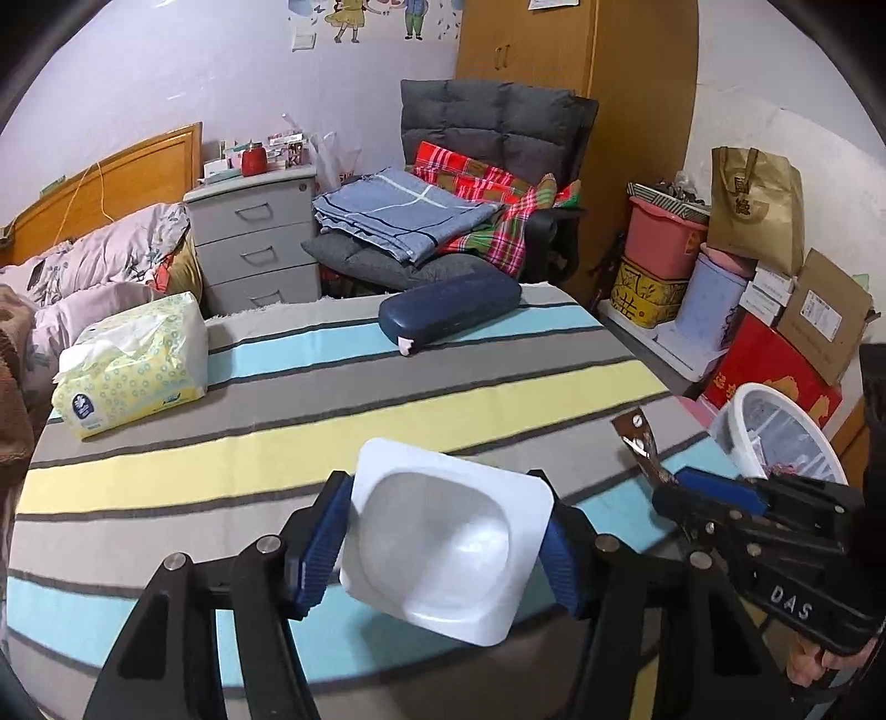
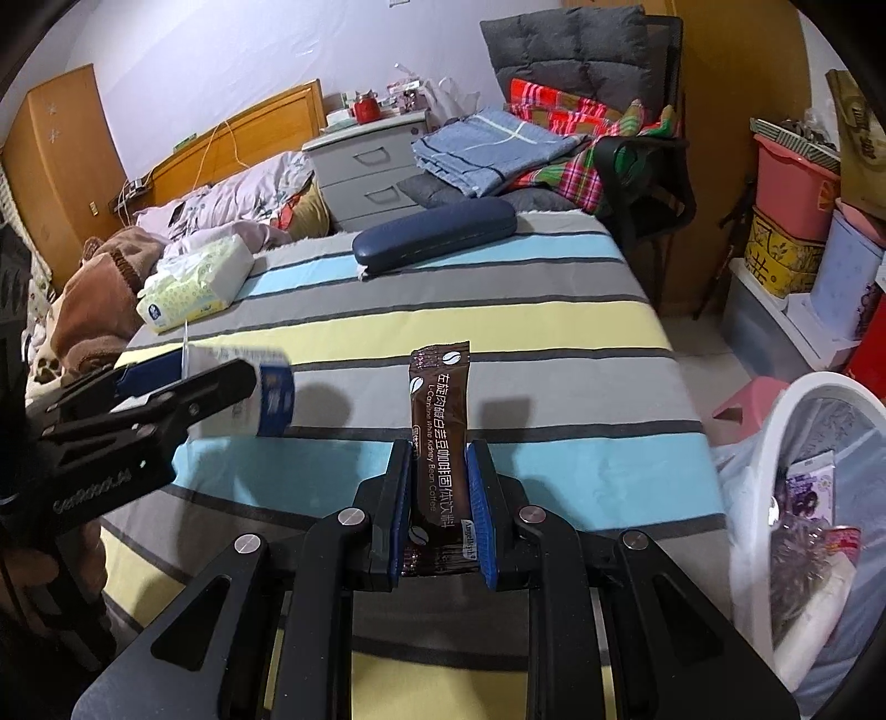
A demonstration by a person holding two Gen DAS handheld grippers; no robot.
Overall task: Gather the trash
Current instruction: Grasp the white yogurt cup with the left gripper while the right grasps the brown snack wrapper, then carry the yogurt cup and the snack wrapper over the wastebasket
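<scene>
1. Two grippers each hold trash above the striped table (image 1: 387, 354).
2. Left gripper (image 1: 443, 545) squeezes a white cup (image 1: 443, 537).
3. Right gripper (image 2: 440, 512) pinches a brown packet (image 2: 437, 437), pointing to 12 o'clock.
4. White bin (image 2: 775, 421) waits at 3 o'clock.

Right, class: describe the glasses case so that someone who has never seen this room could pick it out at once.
Find the striped tablecloth. At its far end, in front of the padded chair, lies the glasses case. It is long, rounded, hard and dark blue, unlike the soft yellow-patterned tissue pack to its left.
</scene>
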